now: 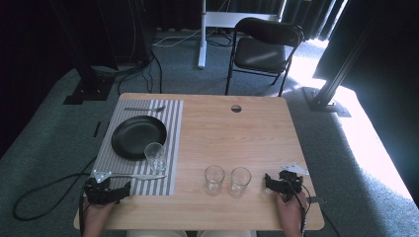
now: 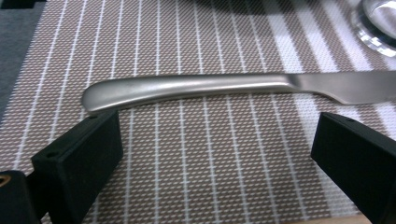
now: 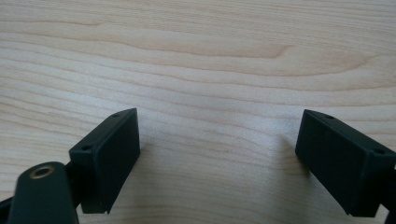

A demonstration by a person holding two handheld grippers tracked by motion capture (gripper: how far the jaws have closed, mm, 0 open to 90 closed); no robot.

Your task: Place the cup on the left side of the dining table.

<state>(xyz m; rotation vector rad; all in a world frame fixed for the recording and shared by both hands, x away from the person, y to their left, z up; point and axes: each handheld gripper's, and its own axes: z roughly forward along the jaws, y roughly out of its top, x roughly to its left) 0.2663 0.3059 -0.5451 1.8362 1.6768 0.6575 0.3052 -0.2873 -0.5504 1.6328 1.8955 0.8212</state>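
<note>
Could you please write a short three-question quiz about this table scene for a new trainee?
1. True or false: the left gripper is shut on the knife.
2. How many drinking glasses are on the table?
3. The black plate rests on: A) the bare wood, B) the striped placemat, C) the chair.

Key:
1. False. Its jaws stand open, and the knife lies just beyond them on the placemat.
2. Three: one glass on the placemat and two glasses on the wood.
3. B.
</note>
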